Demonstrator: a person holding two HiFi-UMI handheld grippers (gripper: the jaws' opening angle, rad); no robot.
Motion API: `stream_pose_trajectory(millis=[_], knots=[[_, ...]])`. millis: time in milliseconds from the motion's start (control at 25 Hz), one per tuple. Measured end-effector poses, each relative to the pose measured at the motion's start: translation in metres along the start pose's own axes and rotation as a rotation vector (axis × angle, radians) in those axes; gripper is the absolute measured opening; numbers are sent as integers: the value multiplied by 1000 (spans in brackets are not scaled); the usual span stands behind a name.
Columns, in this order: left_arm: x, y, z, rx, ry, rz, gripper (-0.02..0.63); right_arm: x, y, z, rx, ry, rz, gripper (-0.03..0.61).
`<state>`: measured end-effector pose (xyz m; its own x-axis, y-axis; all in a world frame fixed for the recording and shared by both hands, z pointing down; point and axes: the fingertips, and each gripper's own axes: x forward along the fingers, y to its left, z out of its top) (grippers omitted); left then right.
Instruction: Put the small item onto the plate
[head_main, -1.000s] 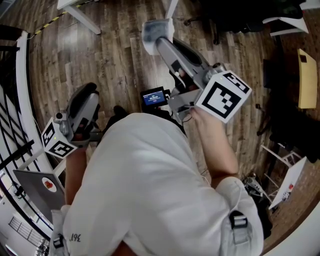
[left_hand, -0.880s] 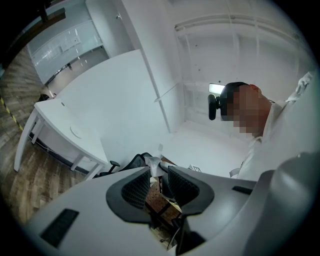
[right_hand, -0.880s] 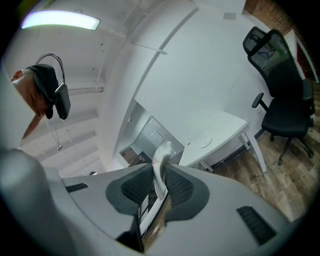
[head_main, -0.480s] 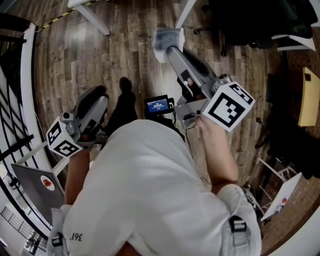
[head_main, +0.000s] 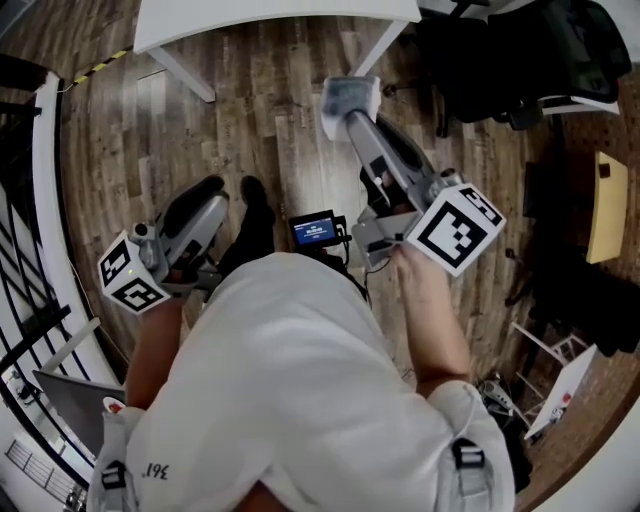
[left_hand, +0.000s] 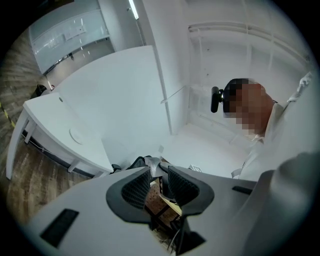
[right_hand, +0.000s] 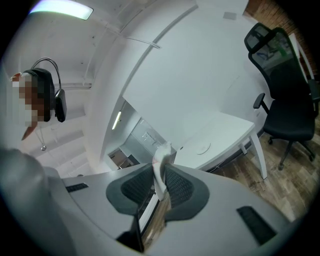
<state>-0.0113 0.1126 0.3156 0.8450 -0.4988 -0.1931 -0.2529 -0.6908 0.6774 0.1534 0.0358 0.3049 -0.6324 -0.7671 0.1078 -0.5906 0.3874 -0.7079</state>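
The small pale item (right_hand: 163, 154), pinched between the jaws of the right gripper (right_hand: 160, 172) and well apart from the flat round white plate (right_hand: 202, 148) near the white table's (right_hand: 225, 129) front edge, wants a level, firm carry there, while the left gripper (left_hand: 158, 170), jaws slightly apart, holds nothing.

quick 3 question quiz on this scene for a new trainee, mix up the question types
1. True or false: the right gripper is shut on a thin white item.
2. In the right gripper view, what stands to the right of the white table? A) a ladder B) a black office chair C) a red sofa
3. What is the floor made of?
Key: 1 true; 2 B; 3 wood planks.
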Motion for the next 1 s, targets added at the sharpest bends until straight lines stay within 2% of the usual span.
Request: stream_pose_trajectory(millis=[320,520,800,1000], knots=[[-6,69,82,-6,5,-30,114,100,11,21,-3,-28,-34,71],[-9,109,118,-22,19,-32,114,147,18,29,-9,-37,-45,71],[3,142,137,-48,8,-17,114,170,1,40,-13,-26,-82,71],[26,163,142,-57,13,10,114,193,-26,55,5,-9,-66,71]])
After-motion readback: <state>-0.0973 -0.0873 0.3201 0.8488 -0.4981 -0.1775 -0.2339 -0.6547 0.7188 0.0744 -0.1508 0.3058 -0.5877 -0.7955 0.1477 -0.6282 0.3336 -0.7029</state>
